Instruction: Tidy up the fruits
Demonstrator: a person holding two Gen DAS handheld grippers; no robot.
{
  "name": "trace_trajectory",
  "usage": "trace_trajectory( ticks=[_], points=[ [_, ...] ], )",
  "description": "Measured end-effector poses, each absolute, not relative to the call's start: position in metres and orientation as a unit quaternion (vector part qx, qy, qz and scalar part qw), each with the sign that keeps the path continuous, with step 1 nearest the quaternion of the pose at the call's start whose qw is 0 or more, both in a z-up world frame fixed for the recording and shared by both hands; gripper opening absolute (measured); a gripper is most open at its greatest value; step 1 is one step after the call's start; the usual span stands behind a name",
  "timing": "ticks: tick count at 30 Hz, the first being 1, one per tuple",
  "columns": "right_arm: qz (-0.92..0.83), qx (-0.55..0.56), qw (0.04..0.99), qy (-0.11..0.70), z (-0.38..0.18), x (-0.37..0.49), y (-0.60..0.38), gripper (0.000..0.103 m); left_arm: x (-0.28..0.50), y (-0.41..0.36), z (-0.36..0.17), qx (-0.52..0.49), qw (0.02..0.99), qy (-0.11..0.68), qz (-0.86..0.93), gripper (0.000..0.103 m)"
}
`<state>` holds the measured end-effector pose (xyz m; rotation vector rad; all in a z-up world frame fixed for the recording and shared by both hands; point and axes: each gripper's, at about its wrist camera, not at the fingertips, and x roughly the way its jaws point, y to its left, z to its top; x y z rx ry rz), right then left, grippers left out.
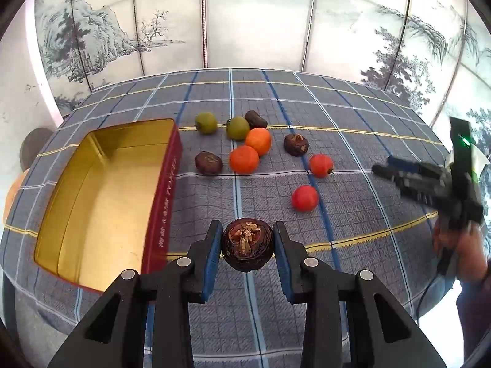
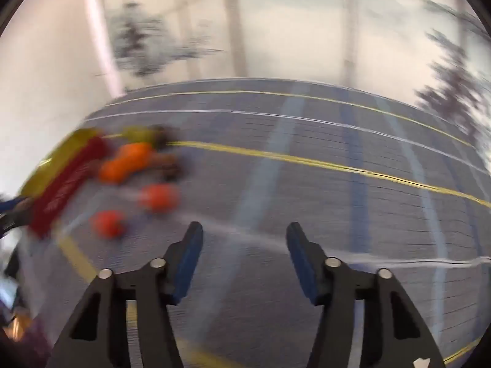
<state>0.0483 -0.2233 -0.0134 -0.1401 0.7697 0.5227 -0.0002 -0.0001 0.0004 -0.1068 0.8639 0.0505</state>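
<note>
Left gripper (image 1: 248,247): clamped on a dark mangosteen (image 1: 247,244), near the table's front edge.
Right gripper (image 2: 244,256): jaws apart, nothing between them, over bare cloth (image 2: 307,184); view blurred.
Tin (image 1: 101,196): open, empty, just left of the mangosteen; its red wall is closest.
Free room: bare cloth straight ahead, up to the fruit.
Red fruit (image 1: 304,198): ahead right, a second one (image 1: 321,165) beyond.
Far cluster: two oranges (image 1: 244,159) touching, three brown fruits, two green fruits (image 1: 206,123) rearmost.
Back edge: painted screen (image 1: 245,15) behind the table.
</note>
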Motion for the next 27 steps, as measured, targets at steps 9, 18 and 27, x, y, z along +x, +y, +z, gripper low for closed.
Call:
trace_trajectory(
  ticks=[9,18,27],
  points=[
    [0.349,-0.106,0.84,0.401,-0.013,0.033,-0.132,0.032,-0.021,0.012,0.016,-0.072,0.911,0.403,0.047,0.035],
    [0.328,-0.148,0.839,0.409,-0.026,0.037,-0.108,0.032,-0.03,0.045,0.023,-0.095,0.907,0.407,0.058,0.035],
    [0.321,-0.144,0.842,0.409,-0.033,0.041,-0.109,0.029,-0.018,0.063,0.026,-0.09,0.893,0.434,0.077,0.035]
  ],
)
